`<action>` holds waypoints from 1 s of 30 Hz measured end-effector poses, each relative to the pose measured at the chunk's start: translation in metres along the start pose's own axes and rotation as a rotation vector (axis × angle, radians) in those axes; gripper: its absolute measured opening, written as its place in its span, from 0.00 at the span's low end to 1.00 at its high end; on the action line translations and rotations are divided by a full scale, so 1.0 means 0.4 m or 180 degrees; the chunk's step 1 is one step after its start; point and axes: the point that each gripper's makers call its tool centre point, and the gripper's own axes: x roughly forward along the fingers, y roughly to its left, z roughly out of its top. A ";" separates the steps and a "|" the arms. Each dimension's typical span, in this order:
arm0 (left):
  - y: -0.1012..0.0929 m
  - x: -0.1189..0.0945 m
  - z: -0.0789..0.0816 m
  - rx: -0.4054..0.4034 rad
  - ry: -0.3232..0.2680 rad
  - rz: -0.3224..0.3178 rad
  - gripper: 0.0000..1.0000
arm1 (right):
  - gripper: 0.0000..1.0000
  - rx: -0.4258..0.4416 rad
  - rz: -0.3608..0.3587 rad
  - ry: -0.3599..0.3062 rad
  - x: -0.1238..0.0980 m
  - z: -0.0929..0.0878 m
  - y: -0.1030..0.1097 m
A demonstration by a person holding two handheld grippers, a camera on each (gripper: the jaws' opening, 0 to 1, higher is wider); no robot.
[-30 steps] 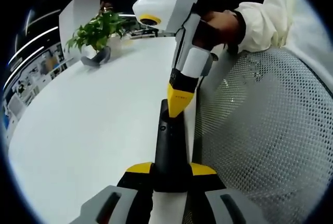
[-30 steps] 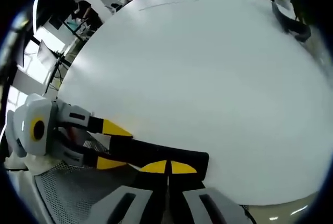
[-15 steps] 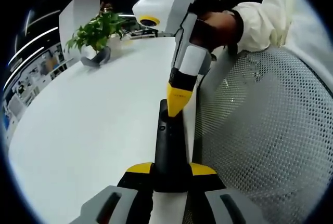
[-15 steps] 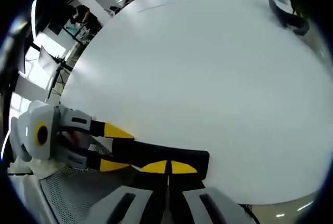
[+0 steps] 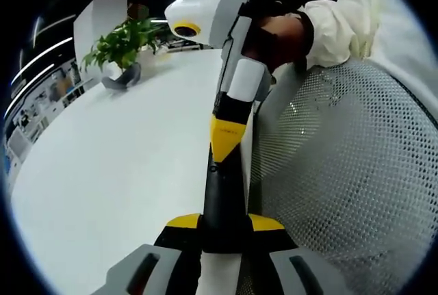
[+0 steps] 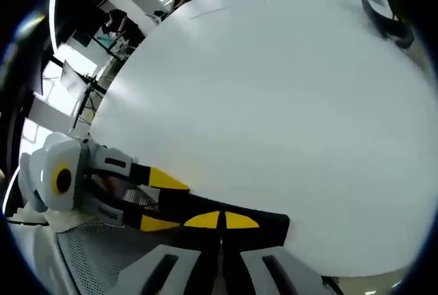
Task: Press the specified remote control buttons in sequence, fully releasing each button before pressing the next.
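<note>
My left claw [image 5: 224,221] is clamped on the remote [image 5: 222,196], steadying it over the tabletop [image 5: 116,165]; my right claw [image 5: 224,146], tips together, presses a button.

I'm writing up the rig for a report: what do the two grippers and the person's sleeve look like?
Both grippers match. The right gripper has a white body, a grey forearm section, black jaw stems and pointed yellow tips. The left gripper has the same white rounded body and yellow tips, with a yellow ring on its side. The sleeve is cream-white with a dark cuff.
</note>
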 end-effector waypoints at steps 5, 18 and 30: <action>-0.002 0.001 0.000 0.0017 0.0001 -0.0016 0.24 | 0.00 -0.0116 0.0061 0.0013 0.006 0.001 0.017; -0.001 0.000 -0.002 -0.0003 -0.0007 -0.0025 0.24 | 0.00 -0.0190 0.0015 0.0022 0.015 0.000 0.016; 0.002 0.003 -0.002 0.0015 -0.0006 -0.0006 0.24 | 0.00 -0.0277 -0.0054 -0.0017 0.020 0.003 0.013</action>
